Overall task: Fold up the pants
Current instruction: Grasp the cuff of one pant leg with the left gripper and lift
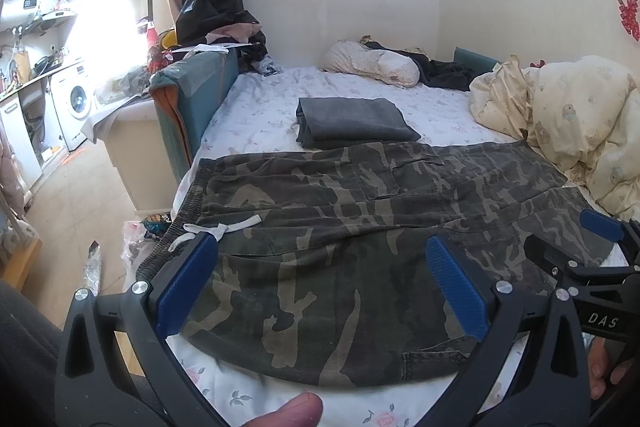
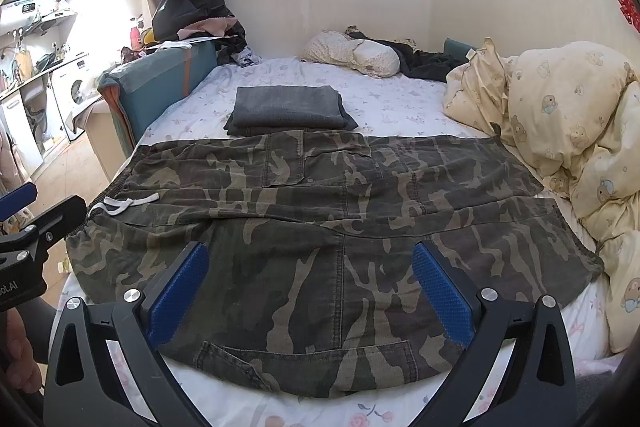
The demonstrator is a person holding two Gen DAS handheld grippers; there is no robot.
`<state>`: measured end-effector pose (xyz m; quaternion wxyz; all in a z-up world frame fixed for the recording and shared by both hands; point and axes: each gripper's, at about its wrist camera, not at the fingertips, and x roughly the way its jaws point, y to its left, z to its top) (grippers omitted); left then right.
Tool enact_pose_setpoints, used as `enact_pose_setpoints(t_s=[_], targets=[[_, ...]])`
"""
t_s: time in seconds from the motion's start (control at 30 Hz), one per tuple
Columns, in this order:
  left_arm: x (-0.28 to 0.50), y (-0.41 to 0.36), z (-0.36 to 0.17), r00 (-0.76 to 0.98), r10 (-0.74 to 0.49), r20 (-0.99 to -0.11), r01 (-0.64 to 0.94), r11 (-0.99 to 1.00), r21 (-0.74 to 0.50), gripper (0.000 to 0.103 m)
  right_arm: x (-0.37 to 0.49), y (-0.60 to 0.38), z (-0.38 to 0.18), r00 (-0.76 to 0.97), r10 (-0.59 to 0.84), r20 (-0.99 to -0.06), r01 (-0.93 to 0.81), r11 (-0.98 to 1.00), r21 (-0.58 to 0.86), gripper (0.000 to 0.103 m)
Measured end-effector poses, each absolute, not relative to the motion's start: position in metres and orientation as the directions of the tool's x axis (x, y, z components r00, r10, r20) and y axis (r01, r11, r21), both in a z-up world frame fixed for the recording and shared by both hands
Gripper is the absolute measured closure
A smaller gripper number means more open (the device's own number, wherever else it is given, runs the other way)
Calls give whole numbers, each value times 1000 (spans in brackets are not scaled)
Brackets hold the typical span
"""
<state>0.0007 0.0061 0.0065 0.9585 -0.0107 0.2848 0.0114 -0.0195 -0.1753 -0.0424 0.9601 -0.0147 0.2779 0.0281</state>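
Camouflage pants [image 1: 360, 227] lie spread flat across the bed, waistband with a white drawstring [image 1: 216, 227] at the left, leg ends at the right. They also show in the right wrist view [image 2: 320, 227]. My left gripper [image 1: 320, 275] is open and empty, hovering over the near leg by the waist. My right gripper [image 2: 310, 279] is open and empty over the near leg further right; it also shows at the right edge of the left wrist view [image 1: 600, 227]. The left gripper shows at the left edge of the right wrist view [image 2: 24, 203].
A folded grey garment [image 2: 288, 111] lies on the floral sheet [image 2: 400, 107] behind the pants. A bunched cream duvet [image 2: 568, 131] fills the right side. A pillow [image 2: 356, 55] and dark clothes lie at the head. A teal bed rail [image 2: 160, 83] and the floor are left.
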Motion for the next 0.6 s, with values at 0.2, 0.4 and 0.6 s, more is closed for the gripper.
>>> enact_pose_setpoints(t_s=[0.2, 0.4, 0.6], targets=[[3, 17, 15, 820, -6, -572, -2, 1000, -13, 0, -22, -193, -31, 846, 91, -526, -56, 995, 84, 0], [29, 42, 0, 757, 55, -652, -99, 995, -31, 0, -16, -223, -26, 832, 115, -542, 2, 978, 211, 0], [59, 117, -26, 614, 258, -746, -371, 928, 16, 0, -17, -246, -28, 817, 122, -564, 44, 962, 271, 0]])
